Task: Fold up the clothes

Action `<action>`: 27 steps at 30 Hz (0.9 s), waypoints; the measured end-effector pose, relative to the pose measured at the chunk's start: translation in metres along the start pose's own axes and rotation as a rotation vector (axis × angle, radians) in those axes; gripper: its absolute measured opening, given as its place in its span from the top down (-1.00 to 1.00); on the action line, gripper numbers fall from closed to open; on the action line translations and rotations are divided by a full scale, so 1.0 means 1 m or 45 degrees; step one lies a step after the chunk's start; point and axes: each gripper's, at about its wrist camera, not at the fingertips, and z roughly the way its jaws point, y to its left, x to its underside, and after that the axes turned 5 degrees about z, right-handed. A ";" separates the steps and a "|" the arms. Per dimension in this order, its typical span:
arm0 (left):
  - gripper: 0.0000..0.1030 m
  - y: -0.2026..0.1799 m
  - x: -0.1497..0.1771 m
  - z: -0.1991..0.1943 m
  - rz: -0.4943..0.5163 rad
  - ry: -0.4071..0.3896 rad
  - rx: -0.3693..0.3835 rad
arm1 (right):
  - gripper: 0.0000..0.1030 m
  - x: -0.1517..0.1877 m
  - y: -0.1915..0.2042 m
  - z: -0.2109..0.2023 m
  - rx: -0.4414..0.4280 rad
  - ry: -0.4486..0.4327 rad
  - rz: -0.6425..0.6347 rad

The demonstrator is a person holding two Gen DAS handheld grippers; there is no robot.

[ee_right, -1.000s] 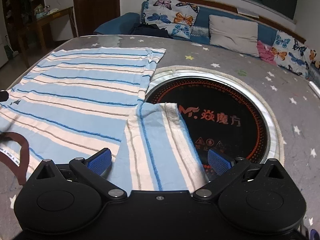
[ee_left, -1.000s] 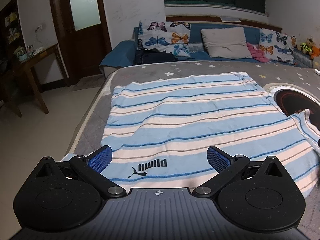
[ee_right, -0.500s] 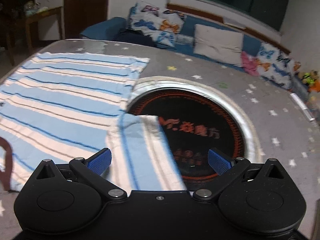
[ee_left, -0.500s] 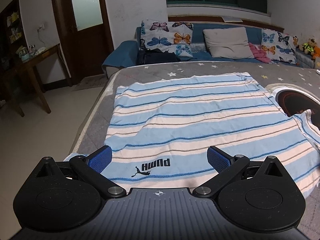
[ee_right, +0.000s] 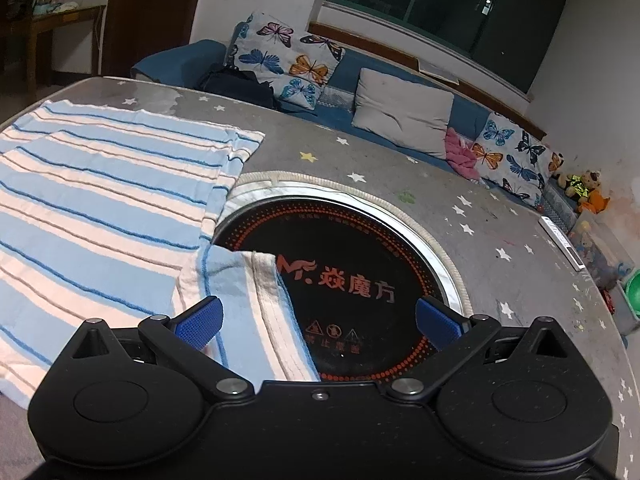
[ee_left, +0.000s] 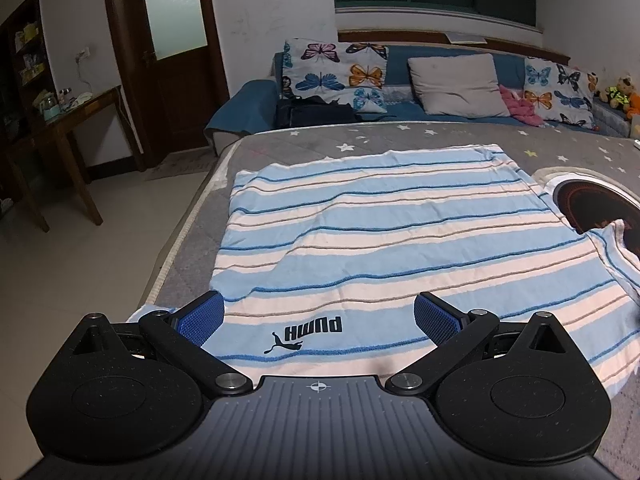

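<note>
Table [ee_left: 288, 140]: large, grey star-print cover, holding all task items. Sofa [ee_left: 400, 60]: blue, behind the table, with butterfly cushions [ee_left: 334, 72], one plain grey cushion [ee_left: 456, 86] and a dark bag [ee_left: 316, 114]. Shirt [ee_left: 380, 232]: blue, white and tan stripes, spread flat on the table's left part, black logo [ee_left: 306, 332] near the close edge; one sleeve [ee_right: 248, 300] lies over the rim of the cooktop. Cooktop [ee_right: 360, 280]: round, black, set into the table, metal ring, orange and white lettering, just right of the shirt body. Side table [ee_left: 68, 120]: wooden, by the door, on the left of the left view. Left gripper [ee_left: 318, 318]: jaws spread wide, holding nothing, above the shirt's near edge with the logo between its blue pads [ee_left: 202, 320]. Right gripper [ee_right: 318, 318]: jaws spread wide, holding nothing, above the sleeve and cooktop; left pad over the sleeve, right pad over the cooktop rim. Whether either gripper touches the cloth cannot be told. Toys [ee_right: 584, 190]: small plush figures at the sofa's far right end.
</note>
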 end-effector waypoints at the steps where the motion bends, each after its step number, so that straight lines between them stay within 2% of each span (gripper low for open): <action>1: -1.00 0.000 0.000 0.000 0.000 0.001 0.000 | -1.00 0.000 0.001 0.000 0.004 -0.005 -0.009; 5: -1.00 0.001 0.001 0.002 -0.005 0.006 0.001 | -1.00 -0.002 0.005 -0.001 0.020 -0.024 -0.044; 17: -1.00 0.003 0.002 0.003 -0.009 0.001 -0.001 | -1.00 -0.005 0.008 -0.002 -0.057 -0.002 -0.012; 27: -1.00 0.010 0.003 0.005 -0.013 0.009 -0.006 | -1.00 -0.004 0.005 0.004 -0.214 0.069 0.080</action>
